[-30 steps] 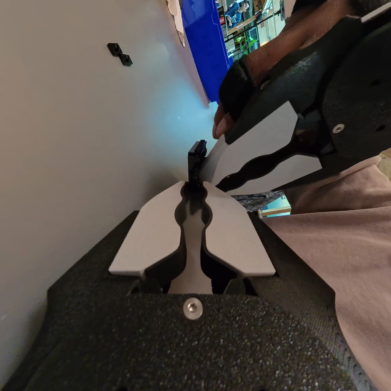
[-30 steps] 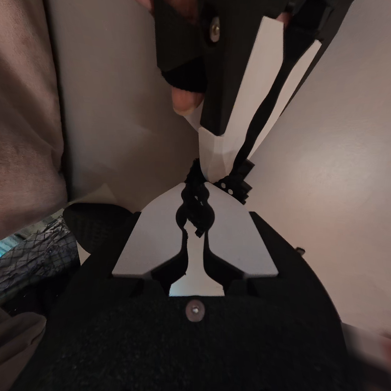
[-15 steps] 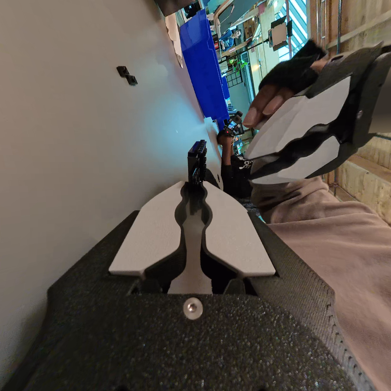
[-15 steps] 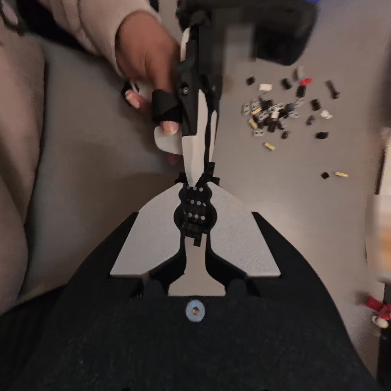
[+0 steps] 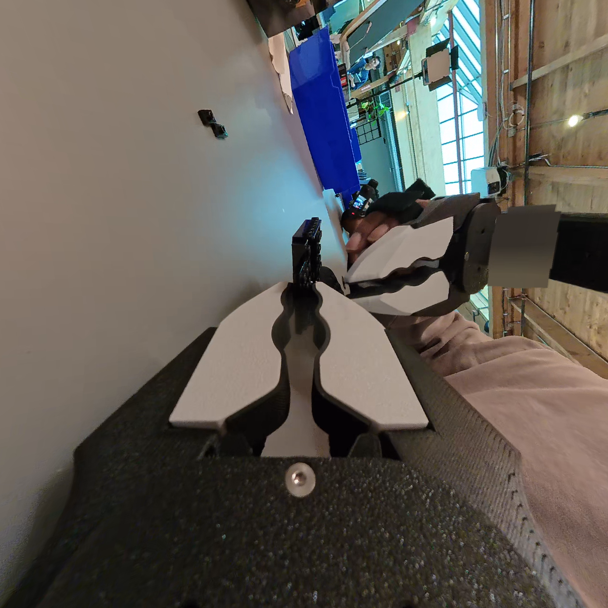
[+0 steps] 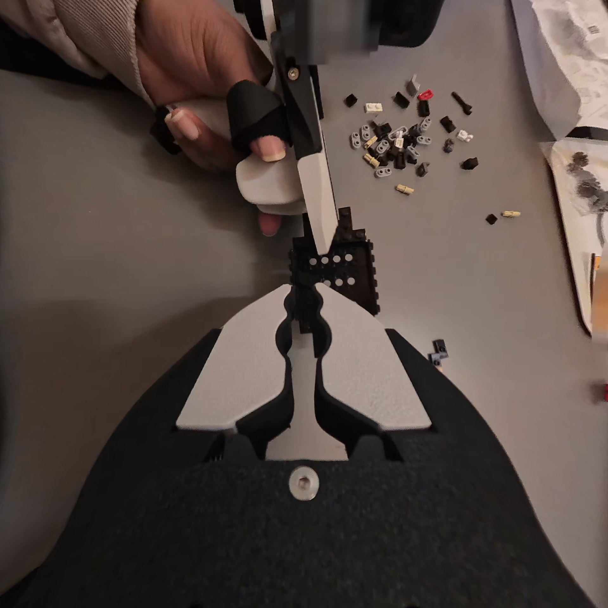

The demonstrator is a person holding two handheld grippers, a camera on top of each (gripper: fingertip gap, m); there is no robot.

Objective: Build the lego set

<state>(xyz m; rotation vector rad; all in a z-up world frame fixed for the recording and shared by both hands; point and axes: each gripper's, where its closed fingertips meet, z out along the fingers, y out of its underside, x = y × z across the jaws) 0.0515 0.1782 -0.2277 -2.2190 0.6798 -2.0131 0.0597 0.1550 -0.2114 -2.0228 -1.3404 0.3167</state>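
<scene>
Two grippers share one flat black studded Lego plate (image 6: 345,269): our left gripper (image 5: 302,287) keeps its fingers clamped on one edge to steady it above the grey surface (image 6: 98,230), while our right gripper (image 6: 303,289) pinches the near edge; loose bricks (image 6: 394,144) lie at one o'clock.

Both wrist cameras closely face the black plate (image 5: 306,253).

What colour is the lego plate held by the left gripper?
Black lego plate, clearest in the right wrist view.
</scene>
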